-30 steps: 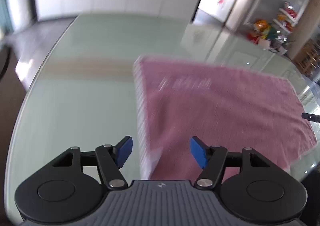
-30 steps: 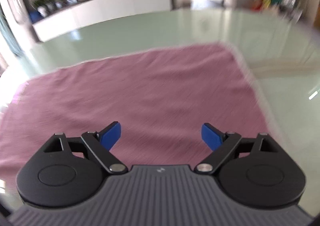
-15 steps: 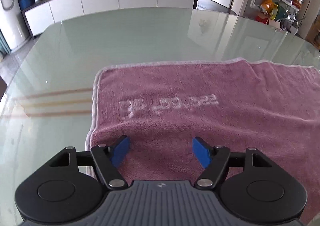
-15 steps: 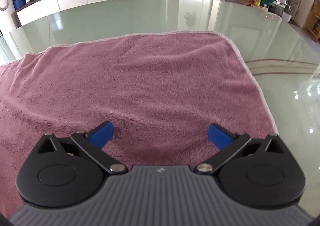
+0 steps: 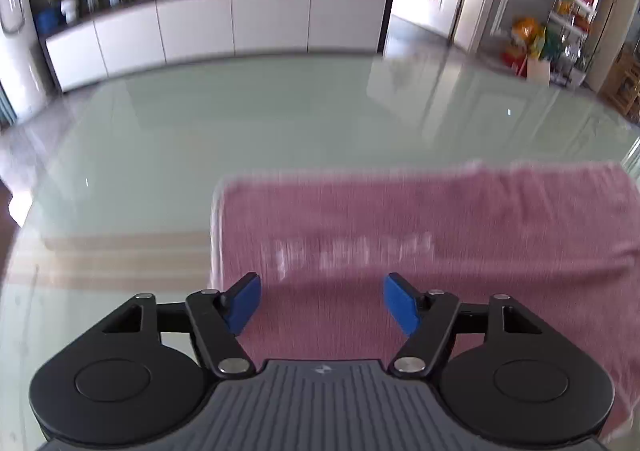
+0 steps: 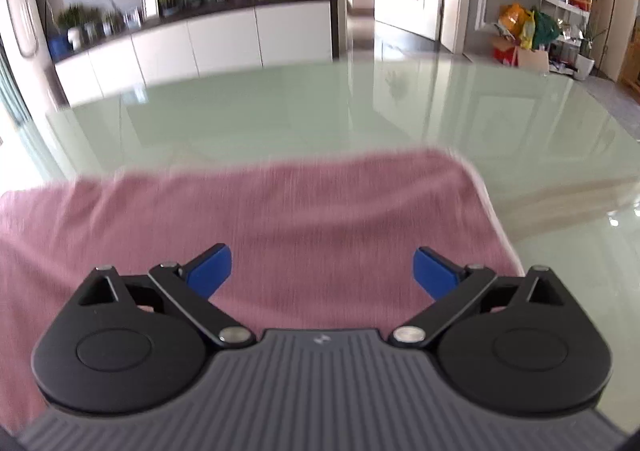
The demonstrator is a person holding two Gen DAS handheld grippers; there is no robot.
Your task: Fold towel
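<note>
Backing off the pink towel (image 5: 440,219): left gripper (image 5: 320,303) widening, right gripper (image 6: 322,271) narrowing slightly, both empty; fold laid, next grab pending

Both wrist cameras are looking steeply down along their claws from close above the glass worktop (image 5: 280,123). Both are facing the white sideboard (image 6: 224,39), sharing the pink towel (image 5: 440,219): the left view is covering its left edge, the right its right.
</note>
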